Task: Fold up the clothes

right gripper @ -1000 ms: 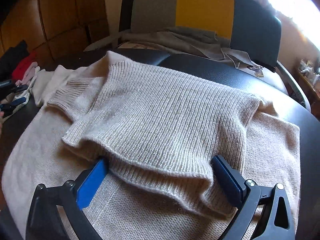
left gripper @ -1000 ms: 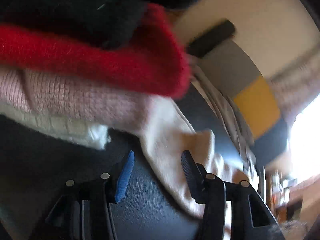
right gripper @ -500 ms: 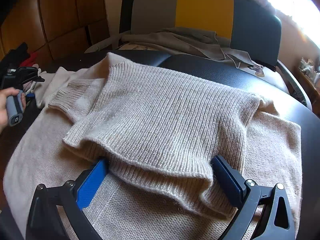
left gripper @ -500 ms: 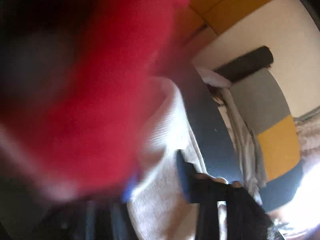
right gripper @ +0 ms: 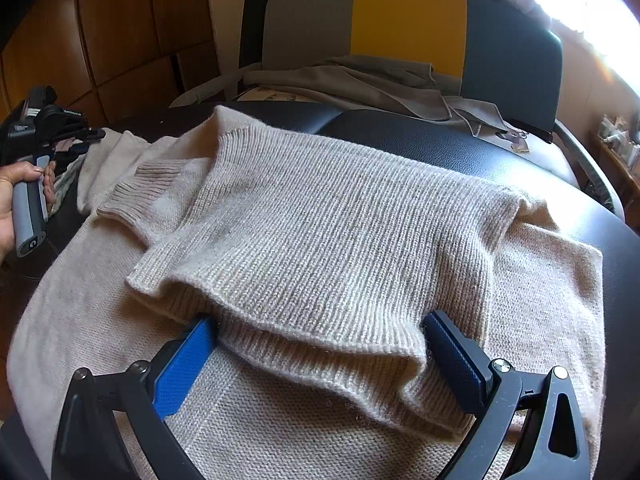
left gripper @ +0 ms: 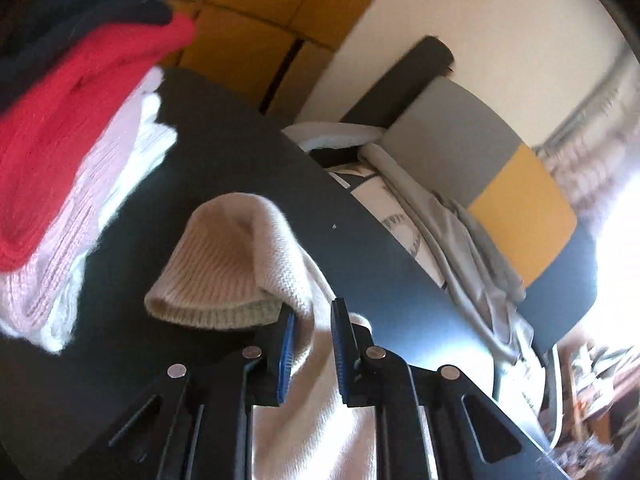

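While my left gripper [left gripper: 313,336] has its blue jaws drawn close together, the beige sleeve [left gripper: 240,264] of the sweater [right gripper: 320,216] runs up between them; the knit is pinched there, and the ribbed cuff [left gripper: 208,312] hangs over the left jaw, lifted off the black tabletop [left gripper: 224,152]. Beyond the cuff, toward the tabletop's far left edge, sits a stack of folded clothes [left gripper: 68,168]: black on top, then red, pink and white.

From my right side, the sweater lies spread over most of the tabletop, its body reaching the near edge and the right edge. Its upper part is folded down over the body, and the doubled ribbed hem of that fold sits right between my right gripper's [right gripper: 318,344] jaws. Those jaws are spread wide, one at each side of the folded hem, the cloth lying between them without being squeezed. Whether the pads brush the knit I cannot tell.

At the left edge, my left hand [right gripper: 12,200] grips the grey handle of the left gripper, with the sleeve trailing from the sweater's shoulder toward it. Behind the tabletop stands a grey, yellow and blue chair [right gripper: 408,28] with grey cloth [right gripper: 360,80] draped on its seat.
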The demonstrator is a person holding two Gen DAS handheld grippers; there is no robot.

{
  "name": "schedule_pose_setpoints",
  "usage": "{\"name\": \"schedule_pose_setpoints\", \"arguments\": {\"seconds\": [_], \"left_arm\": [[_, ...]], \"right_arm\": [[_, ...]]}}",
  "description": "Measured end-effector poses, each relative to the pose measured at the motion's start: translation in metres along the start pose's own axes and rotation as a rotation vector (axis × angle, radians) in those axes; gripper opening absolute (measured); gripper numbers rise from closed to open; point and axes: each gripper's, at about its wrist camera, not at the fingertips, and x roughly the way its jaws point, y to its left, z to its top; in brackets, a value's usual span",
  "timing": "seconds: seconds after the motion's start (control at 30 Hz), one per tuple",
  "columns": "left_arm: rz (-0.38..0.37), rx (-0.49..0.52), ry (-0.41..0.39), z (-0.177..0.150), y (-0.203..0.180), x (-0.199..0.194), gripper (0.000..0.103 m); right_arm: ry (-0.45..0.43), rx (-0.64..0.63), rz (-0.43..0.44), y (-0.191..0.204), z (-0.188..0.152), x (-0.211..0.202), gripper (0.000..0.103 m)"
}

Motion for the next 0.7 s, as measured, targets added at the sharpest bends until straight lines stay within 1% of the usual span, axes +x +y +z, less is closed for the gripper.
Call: {"name": "schedule_pose_setpoints", "arguments": {"seconds": [0.03,0.07,0.13,0.2,0.23,0.27,0.3,0.37,0.43,0.5,0.7], "left_arm": [[0.015,0.016,-0.008,0.001,0.002,-0.004,0.022],[0.032,0.031,-0.017,0.008,0.010,-0.010,0.025],[0.062,0.057,-0.033,0.028,0.031,-0.024,0.029],[0.085,0.076,-0.037,0.029,0.038,-0.029,0.031],[0.094,0.075,-0.034,0.031,0.044,-0.029,0.035],[0.101,0.065,-0.026,0.032,0.051,-0.029,0.043],[0.103,0.034,-0.020,0.033,0.062,-0.030,0.048],[0.101,-0.064,-0.013,0.033,0.086,-0.031,0.068],[0.104,-0.107,0.007,0.034,0.101,-0.027,0.077],[0.114,-0.123,0.026,0.037,0.109,-0.021,0.077],[0.183,-0.064,0.066,0.046,0.094,0.010,0.077]], "right_arm": [[0.000,0.000,0.001,0.000,0.000,0.000,0.103],[0.000,0.000,0.002,0.000,0.000,0.000,0.103],[0.000,-0.001,0.000,0.000,0.000,0.000,0.103],[0.000,0.002,-0.002,0.001,0.000,0.001,0.103],[0.000,0.002,-0.002,0.001,0.000,0.001,0.103],[0.001,0.002,-0.002,0.001,0.000,0.001,0.103],[0.001,0.001,-0.005,0.001,0.001,0.001,0.103],[0.003,-0.004,-0.012,0.003,0.001,0.001,0.103],[0.003,-0.006,-0.015,0.003,0.001,0.001,0.103],[0.003,-0.006,-0.016,0.003,0.001,0.001,0.103],[-0.001,-0.002,-0.009,0.002,0.000,0.002,0.103]]}}
